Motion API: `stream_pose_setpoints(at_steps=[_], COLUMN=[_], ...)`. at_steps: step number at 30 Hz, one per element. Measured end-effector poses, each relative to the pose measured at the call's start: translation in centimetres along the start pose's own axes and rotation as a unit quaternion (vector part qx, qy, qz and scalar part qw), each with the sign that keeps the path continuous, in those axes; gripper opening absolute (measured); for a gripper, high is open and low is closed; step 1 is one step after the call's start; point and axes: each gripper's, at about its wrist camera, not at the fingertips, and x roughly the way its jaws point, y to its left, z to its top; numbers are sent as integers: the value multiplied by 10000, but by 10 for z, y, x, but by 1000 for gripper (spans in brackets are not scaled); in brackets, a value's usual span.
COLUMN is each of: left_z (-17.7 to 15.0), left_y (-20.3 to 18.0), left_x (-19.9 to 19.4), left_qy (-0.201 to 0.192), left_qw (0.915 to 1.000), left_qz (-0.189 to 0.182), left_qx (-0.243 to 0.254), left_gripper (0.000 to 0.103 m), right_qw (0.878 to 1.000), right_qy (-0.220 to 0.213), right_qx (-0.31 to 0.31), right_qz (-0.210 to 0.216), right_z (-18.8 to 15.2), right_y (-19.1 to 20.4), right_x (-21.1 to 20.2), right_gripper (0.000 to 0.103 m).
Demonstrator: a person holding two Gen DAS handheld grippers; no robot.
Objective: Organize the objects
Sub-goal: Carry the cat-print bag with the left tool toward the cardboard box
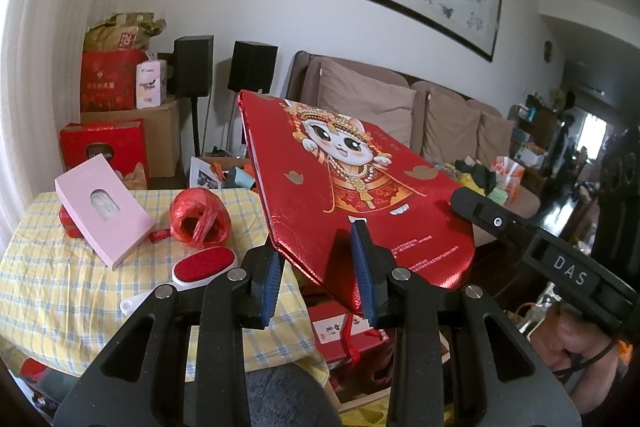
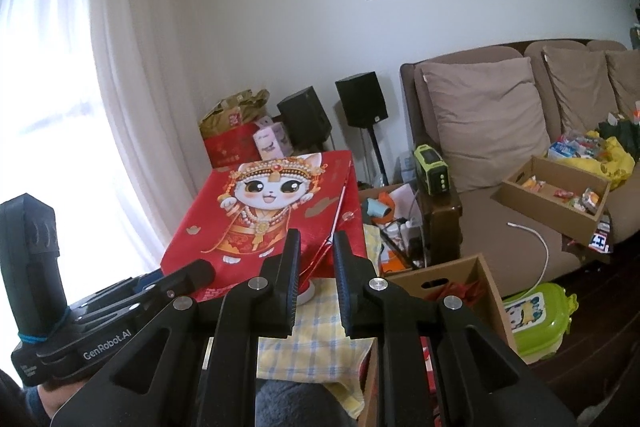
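A shiny red gift bag with a cartoon cat (image 1: pixel 360 187) is held up, tilted, over the table's right edge. My left gripper (image 1: pixel 320 267) has its blue-padded jaws around the bag's lower corner, with a gap showing on the left side. In the right wrist view the same bag (image 2: pixel 256 223) fills the centre. My right gripper (image 2: pixel 316 263) stands at the bag's right edge, its jaws a little apart around the bag's red string handle (image 2: pixel 332 239). The left gripper's body (image 2: pixel 132 291) shows at lower left there.
On the yellow checked tablecloth (image 1: pixel 60 287) lie a pink box (image 1: pixel 104 215), a red ribbon roll (image 1: pixel 200 219) and a red-and-white lint brush (image 1: pixel 200 267). Red boxes (image 1: pixel 348 331) sit below the table edge. A cardboard box (image 2: pixel 460 291), a green case (image 2: pixel 536 319) and a sofa (image 2: pixel 520 147) are to the right.
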Motion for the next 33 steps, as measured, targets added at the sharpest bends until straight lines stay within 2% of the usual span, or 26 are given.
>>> stream_pose_setpoints(at_steps=[11, 33], left_z=[3, 5], left_y=[-6, -22], left_x=[-7, 4], left_qy=[-147, -116], left_qw=[9998, 9998], left_qz=[56, -91], left_qx=[99, 165], left_gripper=[30, 30], right_qw=[10000, 9998], right_qy=[-23, -36], right_qx=[5, 128], right_qz=[12, -119], right_z=[3, 9], right_y=[-1, -14], right_x=[-8, -11], right_gripper=[18, 18])
